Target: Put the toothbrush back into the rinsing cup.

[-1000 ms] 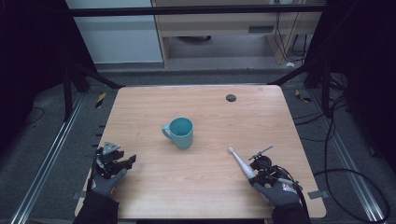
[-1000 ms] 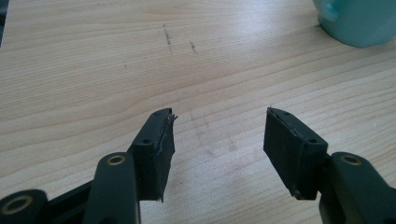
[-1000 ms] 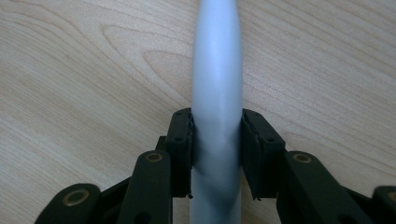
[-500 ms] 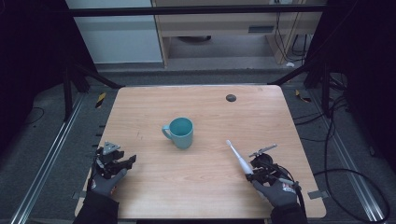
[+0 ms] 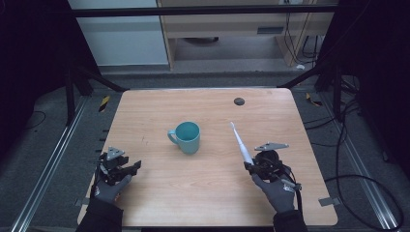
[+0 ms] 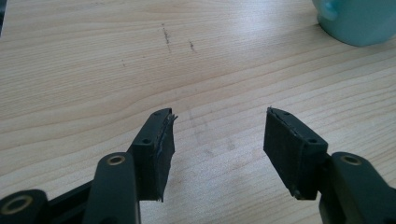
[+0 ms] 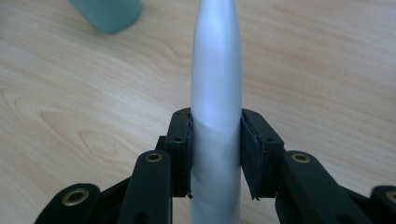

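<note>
A teal mug (image 5: 186,137) stands upright near the middle of the wooden table (image 5: 203,203), handle to its left. My right gripper (image 5: 252,166) is at the front right, shut on the thick end of a long white tapered stick (image 5: 240,142). The stick rises off the table, and its thin tip points away, right of the mug. In the right gripper view the pads (image 7: 180,149) press both sides of the stick (image 7: 216,70), with the mug (image 7: 109,14) at top left. My left gripper (image 5: 130,166) rests at the front left, open and empty (image 6: 217,140), mug (image 6: 359,21) at top right.
A small dark round spot (image 5: 239,101) lies on the table's far right part. Bare wood lies between the mug and both grippers. Beyond the table stand black frame legs, cables on the floor at right and a low shelf at the back.
My right gripper has lifted the white stick off the table and tilted it up, its tip now higher and nearer the mug's side. The left gripper has not moved.
</note>
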`<state>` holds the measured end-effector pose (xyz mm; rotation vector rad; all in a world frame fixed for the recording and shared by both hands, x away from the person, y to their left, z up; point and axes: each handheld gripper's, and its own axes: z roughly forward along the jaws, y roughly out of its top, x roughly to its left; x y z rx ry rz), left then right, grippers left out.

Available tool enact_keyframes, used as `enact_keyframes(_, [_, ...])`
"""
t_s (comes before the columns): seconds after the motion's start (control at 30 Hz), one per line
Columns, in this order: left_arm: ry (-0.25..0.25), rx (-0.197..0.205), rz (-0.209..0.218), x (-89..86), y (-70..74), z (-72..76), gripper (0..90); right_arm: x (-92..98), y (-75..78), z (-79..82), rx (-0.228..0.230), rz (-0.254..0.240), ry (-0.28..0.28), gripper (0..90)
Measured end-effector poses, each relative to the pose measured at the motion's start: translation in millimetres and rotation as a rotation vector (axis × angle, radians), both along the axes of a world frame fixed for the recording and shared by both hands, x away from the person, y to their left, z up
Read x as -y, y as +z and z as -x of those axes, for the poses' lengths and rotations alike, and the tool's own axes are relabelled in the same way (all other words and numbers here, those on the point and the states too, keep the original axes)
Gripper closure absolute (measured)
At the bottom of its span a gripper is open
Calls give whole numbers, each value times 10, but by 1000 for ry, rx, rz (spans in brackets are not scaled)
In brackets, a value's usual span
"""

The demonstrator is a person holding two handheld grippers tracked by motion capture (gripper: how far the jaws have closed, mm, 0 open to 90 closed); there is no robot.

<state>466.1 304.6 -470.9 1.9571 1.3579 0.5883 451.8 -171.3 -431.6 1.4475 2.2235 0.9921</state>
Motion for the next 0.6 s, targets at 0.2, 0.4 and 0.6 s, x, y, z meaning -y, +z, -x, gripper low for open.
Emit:
enact_keyframes(0.2, [3, 3, 3, 0, 1, 6, 420, -51, 117, -58, 81, -59, -37, 664])
enact_keyframes(0.4, [4, -1, 1, -2, -2, 3, 419, -113, 235, -128, 167, -102, -73, 664])
enact_keyframes(0.6, [4, -2, 1, -3, -5, -1, 418, -190, 332, -195, 257, -155, -123, 664])
